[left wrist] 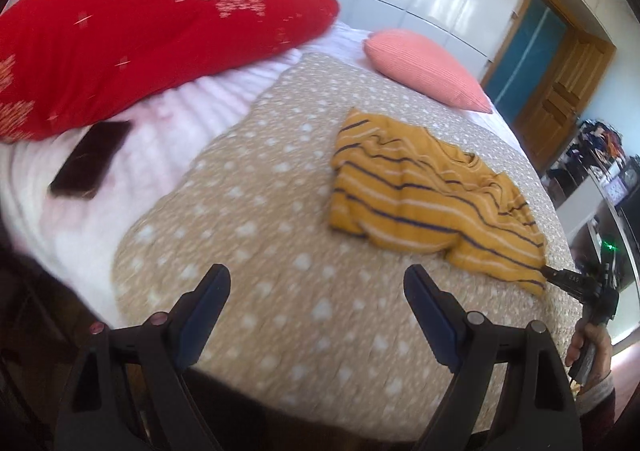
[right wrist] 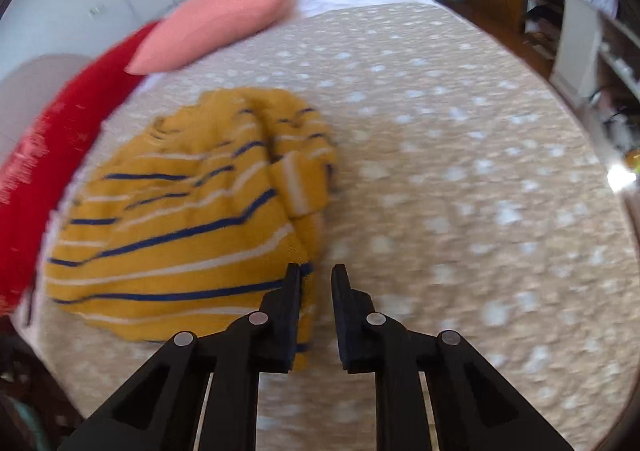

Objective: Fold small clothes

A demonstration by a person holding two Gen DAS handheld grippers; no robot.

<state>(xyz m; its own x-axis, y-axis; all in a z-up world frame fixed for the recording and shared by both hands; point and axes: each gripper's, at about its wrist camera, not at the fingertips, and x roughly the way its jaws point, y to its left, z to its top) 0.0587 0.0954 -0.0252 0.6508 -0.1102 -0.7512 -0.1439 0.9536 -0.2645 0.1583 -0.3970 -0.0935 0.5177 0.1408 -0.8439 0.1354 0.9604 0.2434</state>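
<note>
The mustard striped garment (left wrist: 432,195) lies crumpled on the dotted beige blanket (left wrist: 256,235) in the middle of the bed, its long axis running from the far left down toward the near right in the left wrist view. The right gripper (right wrist: 316,275) is much the nearer: its jaws stand a narrow gap apart at the garment's near right edge, the left finger over the cloth, and whether any fabric is pinched is hard to say through the blur. The left gripper (left wrist: 318,283) hangs released, jaws wide, well short of the garment and to its left. Only the left wrist view shows a dark phone (left wrist: 90,161) on the white sheet below the red pillow (left wrist: 140,35).
</note>
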